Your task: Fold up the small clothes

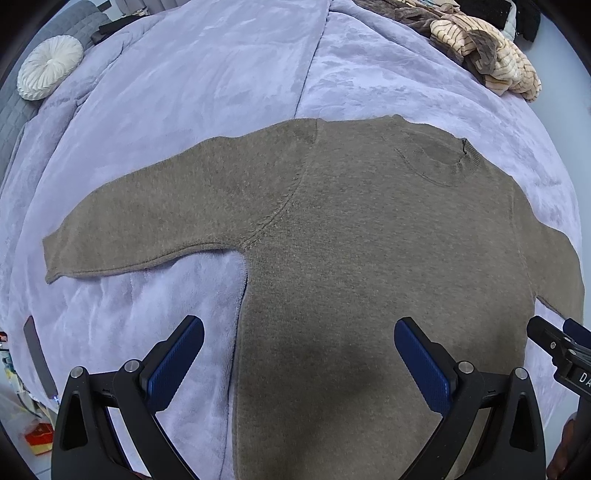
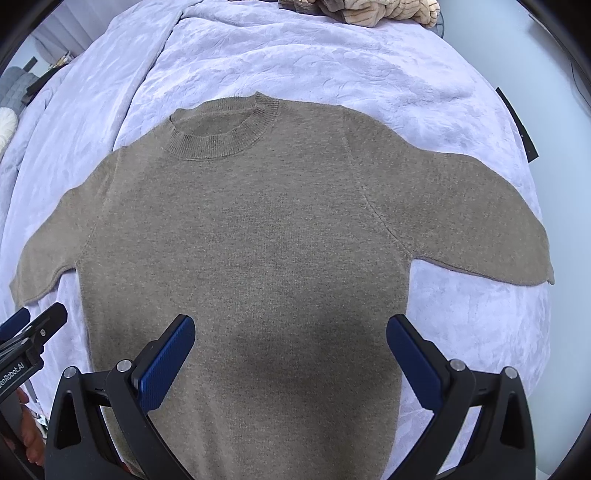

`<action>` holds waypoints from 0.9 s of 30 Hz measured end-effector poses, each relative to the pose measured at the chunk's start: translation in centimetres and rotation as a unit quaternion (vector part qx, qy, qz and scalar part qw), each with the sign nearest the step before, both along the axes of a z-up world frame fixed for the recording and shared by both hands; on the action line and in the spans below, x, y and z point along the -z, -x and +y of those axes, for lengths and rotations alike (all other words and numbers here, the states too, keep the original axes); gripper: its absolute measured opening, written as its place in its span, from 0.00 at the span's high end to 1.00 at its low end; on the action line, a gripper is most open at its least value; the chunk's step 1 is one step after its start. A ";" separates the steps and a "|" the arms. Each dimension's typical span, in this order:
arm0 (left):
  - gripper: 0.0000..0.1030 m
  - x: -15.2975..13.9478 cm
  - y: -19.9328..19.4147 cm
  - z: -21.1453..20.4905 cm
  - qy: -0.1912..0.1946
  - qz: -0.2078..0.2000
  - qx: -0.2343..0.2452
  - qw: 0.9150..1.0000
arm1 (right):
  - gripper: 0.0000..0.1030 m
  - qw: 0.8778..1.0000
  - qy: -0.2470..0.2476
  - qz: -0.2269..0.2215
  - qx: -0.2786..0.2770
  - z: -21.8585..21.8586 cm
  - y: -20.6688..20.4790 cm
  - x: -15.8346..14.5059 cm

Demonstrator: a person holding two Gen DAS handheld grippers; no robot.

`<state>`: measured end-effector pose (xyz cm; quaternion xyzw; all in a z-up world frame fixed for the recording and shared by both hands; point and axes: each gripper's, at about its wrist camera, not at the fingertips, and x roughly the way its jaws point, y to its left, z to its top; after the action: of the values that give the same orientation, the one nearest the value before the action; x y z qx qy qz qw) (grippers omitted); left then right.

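Observation:
A taupe knit sweater (image 1: 351,240) lies flat and spread on a lilac blanket (image 1: 184,92), neck away from me, both sleeves stretched out sideways. In the left wrist view my left gripper (image 1: 299,328) hovers open above the lower left part of the body, nothing between its blue pads. The left sleeve (image 1: 147,221) reaches far to the left. In the right wrist view the sweater (image 2: 258,229) fills the middle, its ribbed collar (image 2: 221,140) at the top. My right gripper (image 2: 290,326) is open over the lower body. The other gripper's tips show at each view's edge.
A pile of striped beige and brown clothes (image 1: 484,51) sits at the back right of the bed, seen too in the right wrist view (image 2: 369,9). A round white cushion (image 1: 50,66) lies at the back left. The lilac blanket (image 2: 332,62) spreads around the sweater.

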<state>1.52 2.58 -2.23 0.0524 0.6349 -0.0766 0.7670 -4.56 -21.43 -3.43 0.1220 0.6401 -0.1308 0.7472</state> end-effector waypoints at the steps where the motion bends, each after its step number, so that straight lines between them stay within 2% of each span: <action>1: 0.00 0.2 0.0 0.1 0.003 0.001 -0.001 1.000 | 0.00 1.000 -0.001 -0.001 0.000 0.0 -0.1 0.1; 4: 0.00 0.8 -0.2 0.6 0.021 0.006 -0.006 1.000 | 0.00 1.000 -0.007 -0.007 -0.001 0.2 -0.2 0.2; 8: 0.00 2.0 -0.9 2.8 0.070 0.010 -0.031 0.997 | 0.00 1.000 -0.019 -0.022 -0.007 0.8 -0.2 0.3; 11: 0.00 3.1 -1.8 6.0 0.099 0.006 -0.065 0.993 | 0.00 0.999 -0.024 -0.029 -0.020 1.9 -0.2 0.7; 14: 0.00 4.2 -2.8 10.3 0.101 -0.008 -0.109 0.989 | 0.00 0.998 -0.033 -0.031 -0.037 3.6 -0.3 1.5; 17: 0.00 5.6 -3.7 15.7 0.095 -0.023 -0.169 0.981 | 0.00 0.997 -0.045 -0.027 -0.056 5.7 -0.4 2.9; 21: 0.00 8.0 -4.6 23.2 0.082 -0.038 -0.258 0.962 | 0.00 0.995 -0.058 -0.014 -0.085 9.1 -0.6 5.1; 23: 0.00 9.2 -4.9 26.4 0.091 -0.048 -0.300 0.948 | 0.00 0.993 -0.065 -0.008 -0.096 10.4 -0.8 5.9; 27: 0.00 11.0 -5.9 29.6 0.121 -0.067 -0.338 0.931 | 0.00 0.990 -0.080 -0.006 -0.120 13.0 -1.3 7.5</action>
<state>7.37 32.15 -13.20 -0.2535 0.5481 0.1153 0.7887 -3.28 -8.41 -10.91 0.1043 0.6539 0.0117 0.7493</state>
